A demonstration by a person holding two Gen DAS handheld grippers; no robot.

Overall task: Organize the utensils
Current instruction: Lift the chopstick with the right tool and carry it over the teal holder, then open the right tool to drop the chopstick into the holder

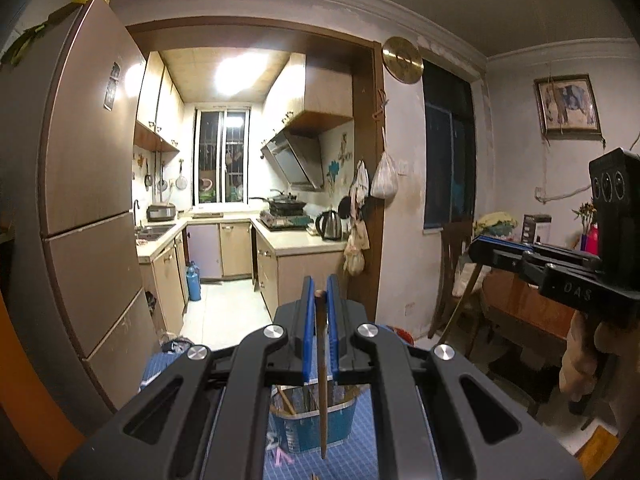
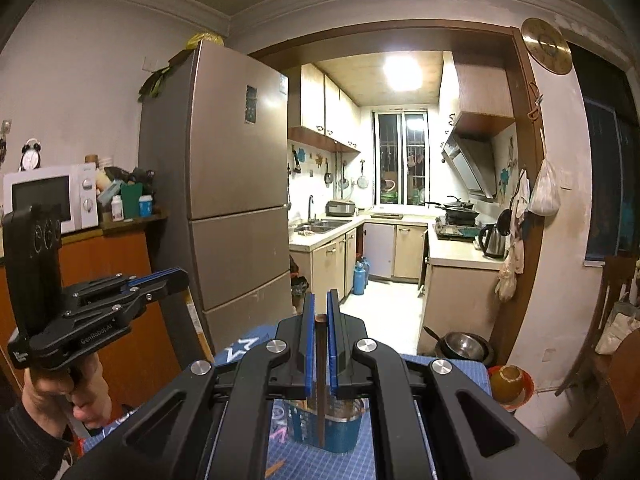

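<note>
My left gripper point(image 1: 319, 288) is shut on a brown wooden chopstick point(image 1: 322, 380) that hangs point down between the blue pads, above a blue utensil holder point(image 1: 316, 424) with several utensils in it. My right gripper point(image 2: 320, 304) is shut on a dark brown chopstick point(image 2: 321, 384) that hangs down in front of the same blue holder point(image 2: 340, 428). The holder stands on a blue grid mat point(image 2: 452, 376). Each gripper shows in the other's view, the right one point(image 1: 480, 250) at the right and the left one point(image 2: 180, 278) at the left.
A tall fridge point(image 2: 236, 184) stands left of the kitchen doorway. A wooden cabinet with a microwave point(image 2: 48, 196) is at far left. Metal bowls point(image 2: 464, 346) and a red bowl with a round fruit point(image 2: 510, 382) sit beyond the mat. A chair point(image 1: 456, 276) stands at right.
</note>
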